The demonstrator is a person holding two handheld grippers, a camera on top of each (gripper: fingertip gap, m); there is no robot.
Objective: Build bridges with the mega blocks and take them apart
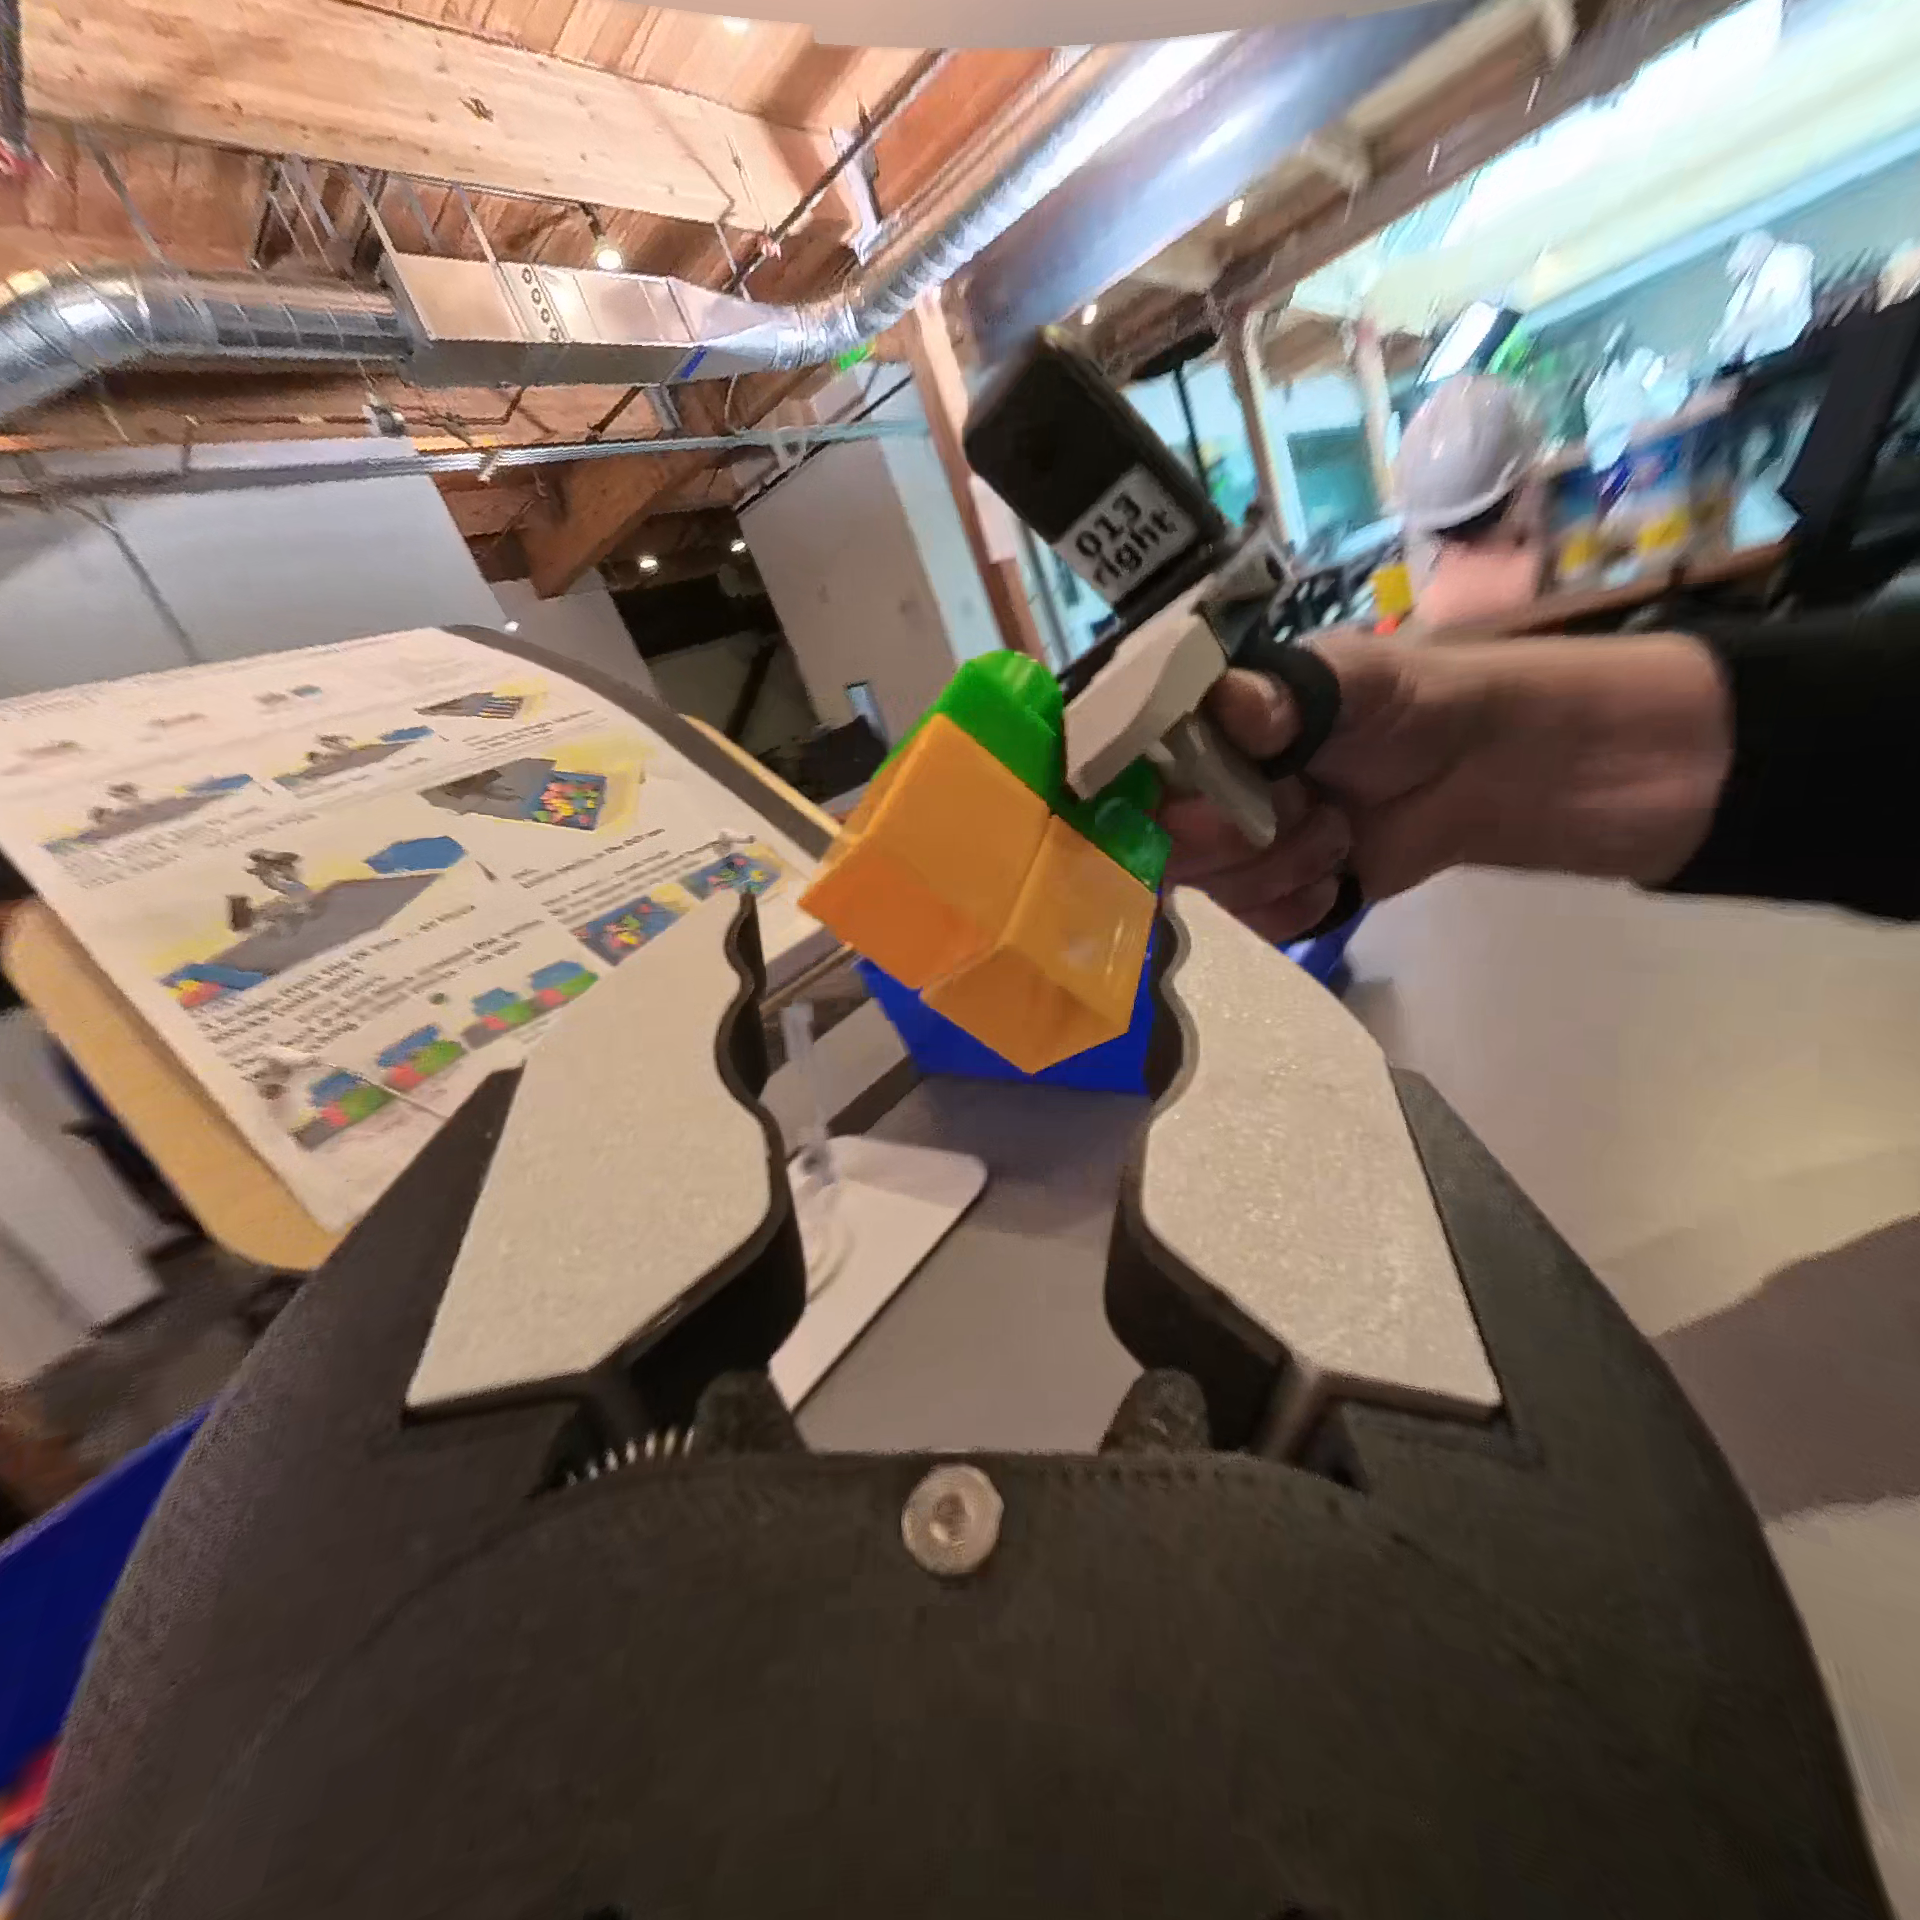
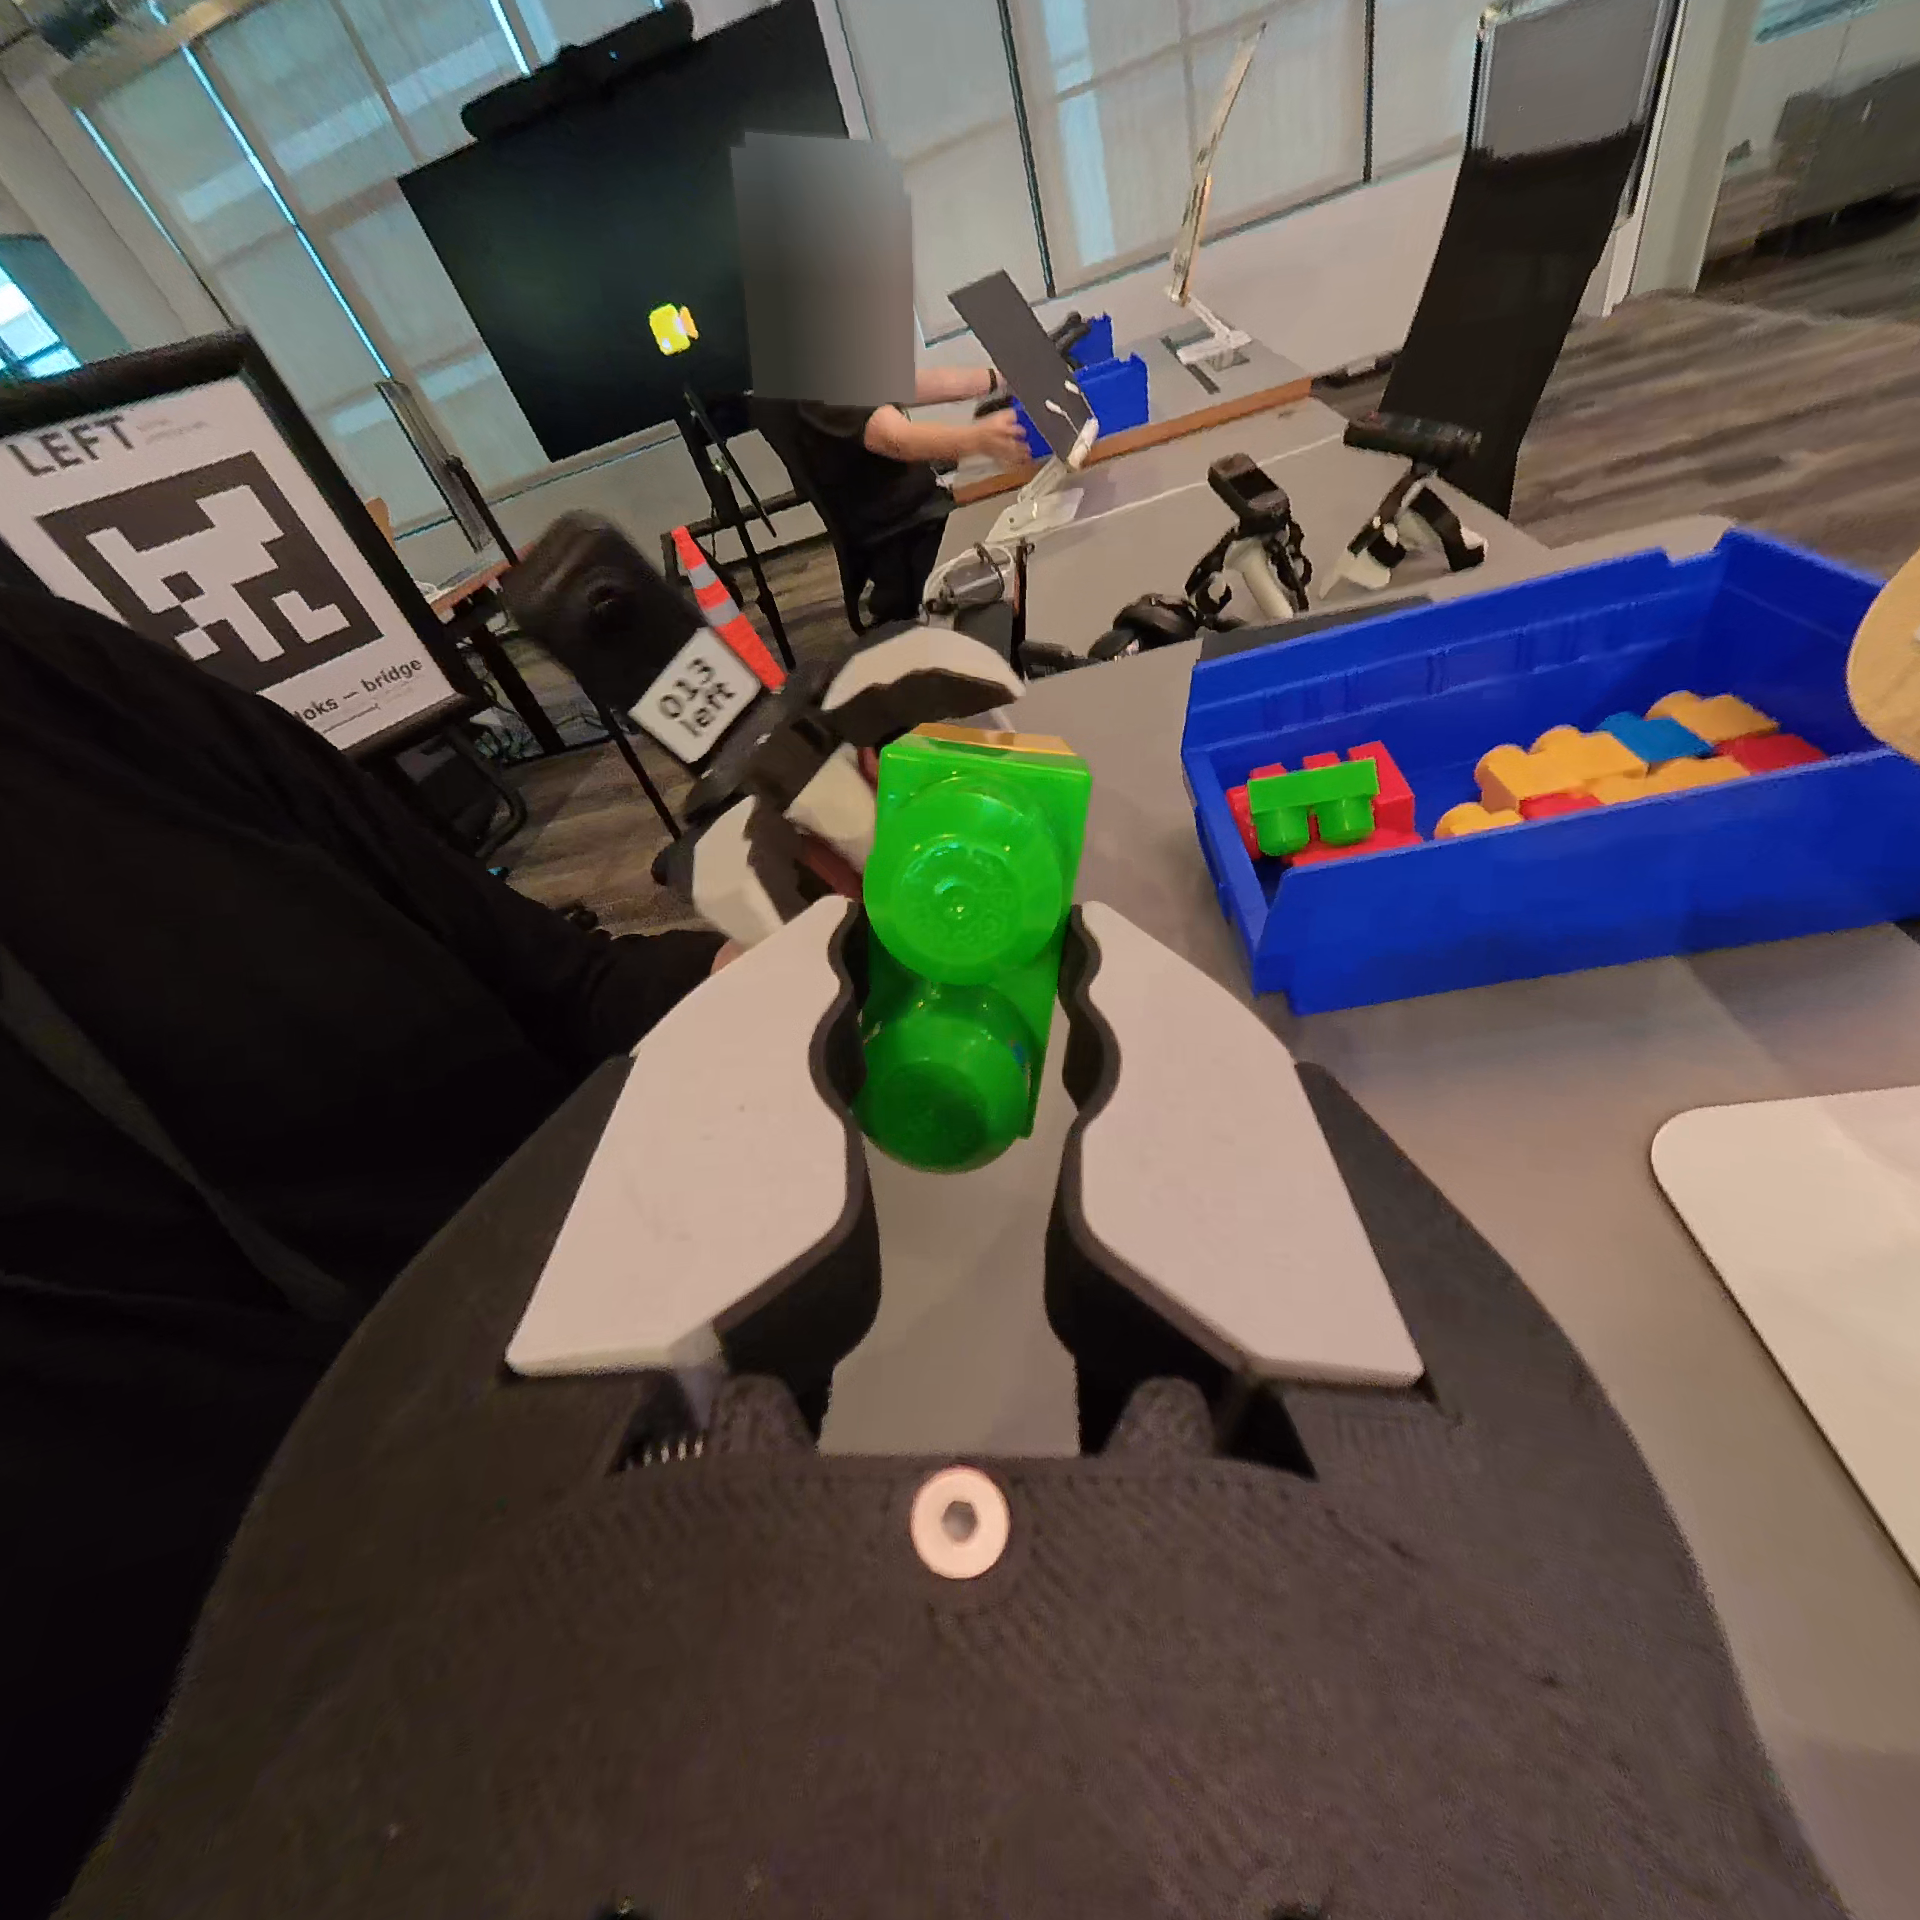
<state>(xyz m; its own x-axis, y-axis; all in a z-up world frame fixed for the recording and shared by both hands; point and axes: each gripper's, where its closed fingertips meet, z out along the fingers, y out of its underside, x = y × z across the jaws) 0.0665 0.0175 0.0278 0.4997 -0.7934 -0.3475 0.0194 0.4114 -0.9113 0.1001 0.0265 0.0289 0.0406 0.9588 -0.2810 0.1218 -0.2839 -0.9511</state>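
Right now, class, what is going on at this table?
A person holds a tool in each hand. The right tool grips a green block with orange blocks stuck to it, lifted above the grey table. The left tool is open, facing those orange blocks. More blocks lie in a blue bin.

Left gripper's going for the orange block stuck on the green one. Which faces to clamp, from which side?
Clamp the orange block across its two flat side faces, coming from its free end, opposite the green block that the right gripper pinches. The left gripper is open; close only on orange, probably clear of the seam.
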